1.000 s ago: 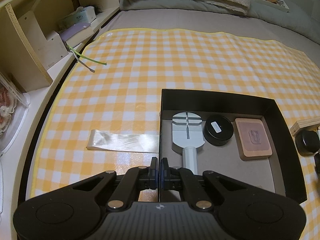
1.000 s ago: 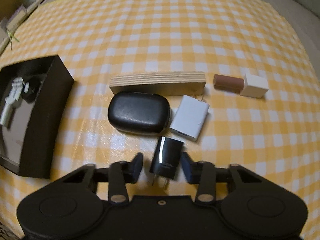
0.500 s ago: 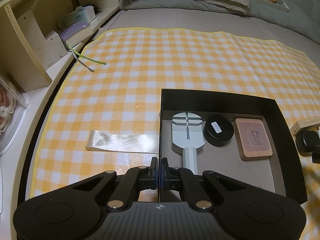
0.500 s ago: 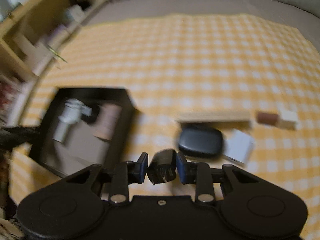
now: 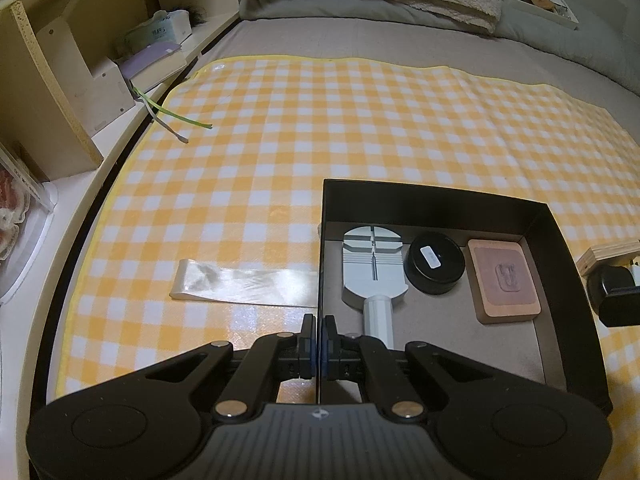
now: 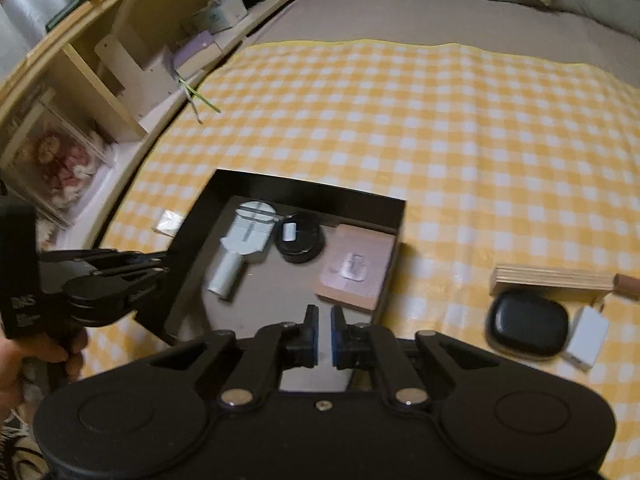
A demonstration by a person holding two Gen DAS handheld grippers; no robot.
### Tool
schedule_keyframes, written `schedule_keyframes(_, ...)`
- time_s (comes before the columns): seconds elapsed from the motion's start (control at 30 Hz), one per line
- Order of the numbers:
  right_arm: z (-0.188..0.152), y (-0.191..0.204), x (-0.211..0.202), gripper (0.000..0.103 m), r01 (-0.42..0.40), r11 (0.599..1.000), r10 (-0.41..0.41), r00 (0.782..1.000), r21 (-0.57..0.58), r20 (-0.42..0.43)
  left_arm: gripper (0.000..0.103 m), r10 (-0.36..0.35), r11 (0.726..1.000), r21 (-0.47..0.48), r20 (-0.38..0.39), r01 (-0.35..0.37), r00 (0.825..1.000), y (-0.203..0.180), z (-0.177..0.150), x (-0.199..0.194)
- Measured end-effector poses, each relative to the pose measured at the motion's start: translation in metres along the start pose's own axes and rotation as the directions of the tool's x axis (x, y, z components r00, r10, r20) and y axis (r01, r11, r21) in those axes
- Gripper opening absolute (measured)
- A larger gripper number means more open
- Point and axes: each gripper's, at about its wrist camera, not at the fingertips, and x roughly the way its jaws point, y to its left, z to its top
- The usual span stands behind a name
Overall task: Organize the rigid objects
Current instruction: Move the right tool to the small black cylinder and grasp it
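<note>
While the left gripper [image 5: 319,332] is pinched shut on the left wall of the black box [image 5: 440,208], its own view looks along that wall and into the box, where a grey watch tool [image 5: 374,264], a round black tin [image 5: 435,264] and a brown pad [image 5: 504,280] lie side by side on the floor. A clear plastic strip [image 5: 244,284] lies on the checked cloth [image 5: 360,120] just outside the wall, and only the end of a wooden block [image 5: 608,254] and some dark shapes show at the far right edge. The right wrist view shows what that one cuts off: the right gripper [image 6: 325,332] hovers over the near side of the box, its jaws almost together with nothing visible between them. The loose items sit well to its right, namely a black case [image 6: 528,328] touching a white adapter [image 6: 586,338], with a brown cylinder [image 6: 628,282] beyond the block. It also shows the person's hand [image 6: 24,356] on the left tool. The step seems to be filling the box while it is held steady. The next move likely calls for swinging right, opening wide and straddling the case.
</note>
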Motion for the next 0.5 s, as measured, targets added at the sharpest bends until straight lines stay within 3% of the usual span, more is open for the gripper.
schedule_keyframes(0.23, -0.013, -0.025, -0.006, 0.03, 0.066, 0.998, -0.066, 0.997, 0.0, -0.034, 0.003, -0.014, 1.0, -0.002, 0.0, 0.014, 1.0, 0.003, 0.001, 0.0)
schedule_keyframes(0.3, -0.02, -0.032, -0.009, 0.047, 0.062, 0.998, -0.063, 0.997, -0.018, -0.046, 0.003, -0.016, 1.0, -0.001, 0.001, 0.016, 1.0, 0.003, 0.001, 0.0)
schedule_keyframes(0.37, -0.028, -0.037, -0.011, 0.058, 0.059, 0.997, -0.062, 0.996, -0.051, -0.067, 0.003, -0.017, 1.0, -0.001, 0.001, 0.017, 1.0, 0.002, 0.001, 0.0)
schedule_keyframes(0.5, -0.045, -0.041, -0.001, 0.071, 0.058, 0.991, -0.074, 0.989, -0.119, -0.131, 0.003, -0.015, 1.0, 0.0, 0.001, 0.015, 1.0, 0.002, 0.0, 0.0)
